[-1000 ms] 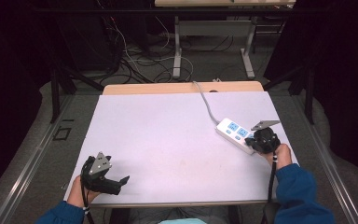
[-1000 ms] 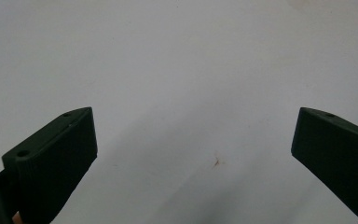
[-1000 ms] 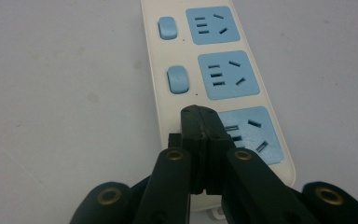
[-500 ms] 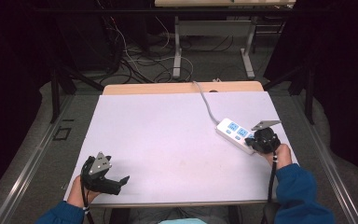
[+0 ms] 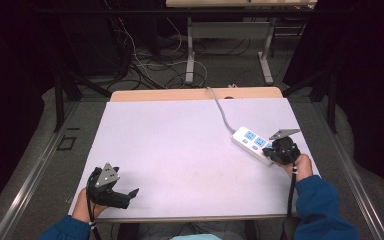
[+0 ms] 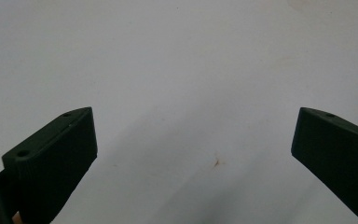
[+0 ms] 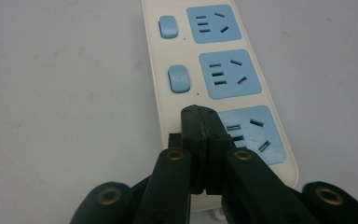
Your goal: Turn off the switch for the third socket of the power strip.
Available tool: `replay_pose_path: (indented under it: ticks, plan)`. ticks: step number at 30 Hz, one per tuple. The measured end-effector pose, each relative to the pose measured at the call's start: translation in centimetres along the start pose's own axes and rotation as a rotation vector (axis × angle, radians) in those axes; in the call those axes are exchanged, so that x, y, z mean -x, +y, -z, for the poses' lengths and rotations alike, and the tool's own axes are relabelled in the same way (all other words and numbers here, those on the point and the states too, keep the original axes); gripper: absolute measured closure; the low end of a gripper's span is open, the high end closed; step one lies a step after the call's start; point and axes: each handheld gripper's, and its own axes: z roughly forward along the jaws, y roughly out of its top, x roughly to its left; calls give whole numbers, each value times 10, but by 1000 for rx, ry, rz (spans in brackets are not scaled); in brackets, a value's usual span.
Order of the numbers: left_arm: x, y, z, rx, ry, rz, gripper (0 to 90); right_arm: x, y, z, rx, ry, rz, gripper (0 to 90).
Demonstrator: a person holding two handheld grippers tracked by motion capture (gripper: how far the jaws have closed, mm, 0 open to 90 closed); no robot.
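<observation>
Your right claw (image 7: 200,122) is pressed shut, jaws together with nothing between them, and its tip sits over the near end of the power strip (image 7: 214,79), where that row's switch would be, just left of the nearest blue socket. The risk from here, as I judge it: the strip lies loose on the bench (image 5: 180,145), so a slanted push could skid or twist it rather than click the switch, and a tip that drifts right would land on the socket face instead. The strip rests at the bench's right edge, its cord (image 5: 220,107) running toward the far side. Your left claw (image 5: 122,195) stands wide open, empty, over the near left corner, well apart from the strip.
</observation>
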Motion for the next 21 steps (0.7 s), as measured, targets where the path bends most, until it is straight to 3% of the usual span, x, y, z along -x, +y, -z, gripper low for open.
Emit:
replay_pose_path:
  ticks: [21]
  plan:
    - [0,0,1,-5,2,-7,0,2,-1,0,3,10,11,900]
